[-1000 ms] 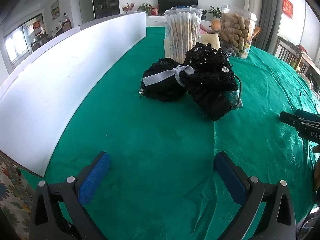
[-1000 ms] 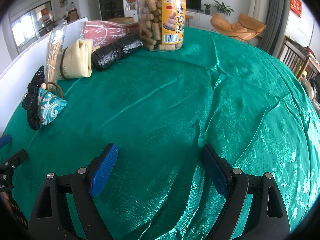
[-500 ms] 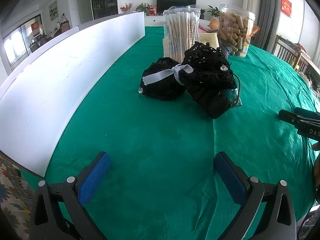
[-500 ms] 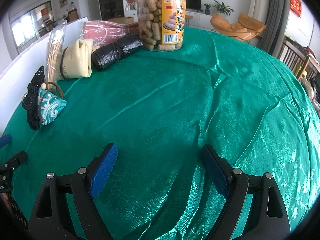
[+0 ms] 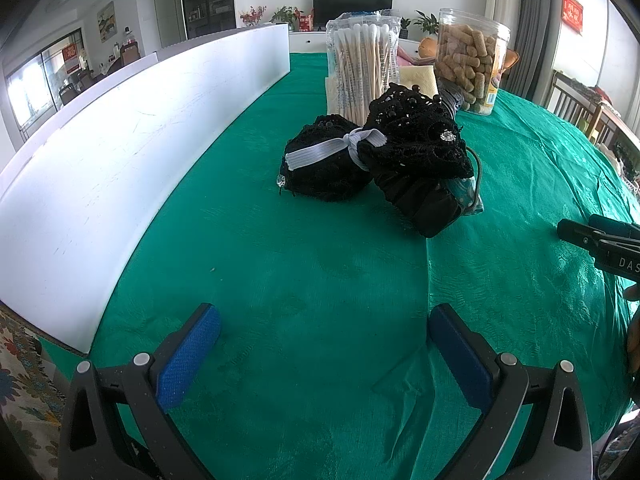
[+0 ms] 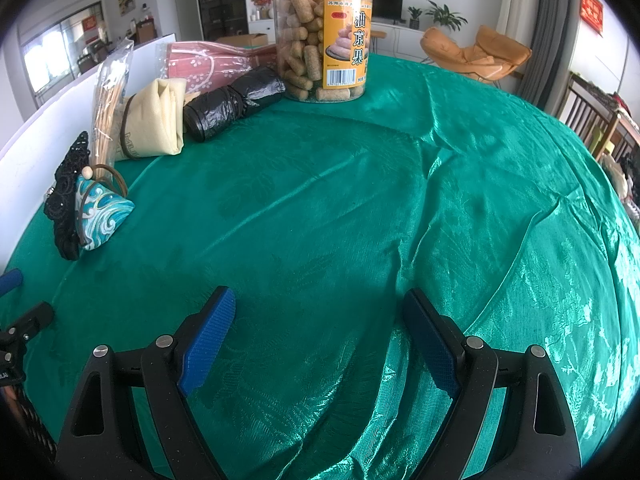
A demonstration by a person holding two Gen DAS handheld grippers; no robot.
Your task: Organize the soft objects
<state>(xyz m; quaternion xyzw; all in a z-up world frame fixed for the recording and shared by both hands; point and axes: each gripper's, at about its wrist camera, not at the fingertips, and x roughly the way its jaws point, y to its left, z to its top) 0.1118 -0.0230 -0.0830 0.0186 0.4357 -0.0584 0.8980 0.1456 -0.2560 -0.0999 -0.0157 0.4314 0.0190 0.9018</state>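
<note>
Nothing appears organized yet. The left gripper [image 5: 324, 344] and right gripper [image 6: 318, 336] are both hanging wide and empty over the green satin tablecloth [image 6: 400, 200]. The black lace bundle tied with grey elastic [image 5: 376, 160] is lying at twelve o'clock of the left gripper, the teal wave-patterned pouch [image 6: 102, 212] touching it.

**Bright daylight, heavy fisheye warp**

Daylight pours in from windows [image 5: 38, 92] far left, blown out white. The white board [image 5: 120, 152] glares. The satin cloth [image 6: 540, 280] shines at right, soft shadows in its folds. Both views are sharp at centre, curved and black-vignetted at the corners.
</note>
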